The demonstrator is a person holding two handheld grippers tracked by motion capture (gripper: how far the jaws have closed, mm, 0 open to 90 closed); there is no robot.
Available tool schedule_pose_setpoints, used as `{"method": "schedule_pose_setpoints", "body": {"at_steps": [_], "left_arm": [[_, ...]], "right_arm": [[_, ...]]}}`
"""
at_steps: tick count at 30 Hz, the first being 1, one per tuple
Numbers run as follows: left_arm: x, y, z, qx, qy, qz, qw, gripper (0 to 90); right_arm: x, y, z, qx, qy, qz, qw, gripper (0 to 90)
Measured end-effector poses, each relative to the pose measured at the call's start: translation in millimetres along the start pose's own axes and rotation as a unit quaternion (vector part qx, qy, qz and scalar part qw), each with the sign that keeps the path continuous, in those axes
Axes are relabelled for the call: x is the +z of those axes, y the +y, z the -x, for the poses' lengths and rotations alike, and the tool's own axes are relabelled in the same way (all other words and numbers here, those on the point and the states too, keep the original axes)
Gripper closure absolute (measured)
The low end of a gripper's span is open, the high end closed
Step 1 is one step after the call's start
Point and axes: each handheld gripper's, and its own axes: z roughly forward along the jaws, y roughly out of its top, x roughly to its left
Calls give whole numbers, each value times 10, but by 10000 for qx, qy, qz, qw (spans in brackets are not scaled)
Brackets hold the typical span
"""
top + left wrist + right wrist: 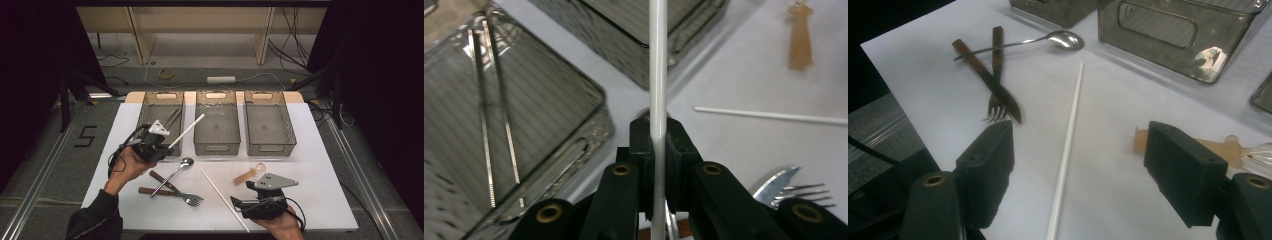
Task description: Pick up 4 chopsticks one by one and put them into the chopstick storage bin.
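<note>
Table (320, 200): white top, seen from above, with three clear bins in a row at the far side and loose cutlery near the person.
Left claw (658, 145): clenched on a white chopstick (658, 60), which runs straight up between the black jaws.
Held chopstick position: in the high view it is lifted off the table, slanting from the left claw (159, 145) up toward the gap between the left bin (161, 102) and the middle bin (216, 102).
Left bin contents: a pair of metal tongs (494, 125) lying along its floor.
Right claw (1078, 155): released, jaws spread wide, nothing between the pads; the jaws have just been opening.
Second chopstick (1068, 145): lying flat on the table beneath the right claw's open jaws, apart from them.
Other cutlery: a spoon (177, 170), a fork (175, 195) and a wooden-handled knife (985, 80) crossed together between the two hands.
Amber-handled piece (247, 175): just beyond the right claw (240, 202).
Right bin (267, 102): standing at the row's right end.
</note>
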Motion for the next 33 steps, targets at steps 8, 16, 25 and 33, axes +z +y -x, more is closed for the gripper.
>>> {"method": "schedule_pose_setpoints", "body": {"at_steps": [8,16,25,33], "left_arm": [[-27,95,-292,-357,213,158,9990,842],[16,165,-581,-680,448,256,9964,842],[103,228,-869,-1045,596,318,9922,842],[188,270,-1026,-1261,698,387,9888,841]], "right_arm": [[5,-16,-31,-46,48,-30,10000,291],[21,-26,-56,-49,92,-74,9999,285],[23,-30,-78,-82,148,-94,9998,285],[26,-30,-80,-53,184,-70,9998,281]]}}
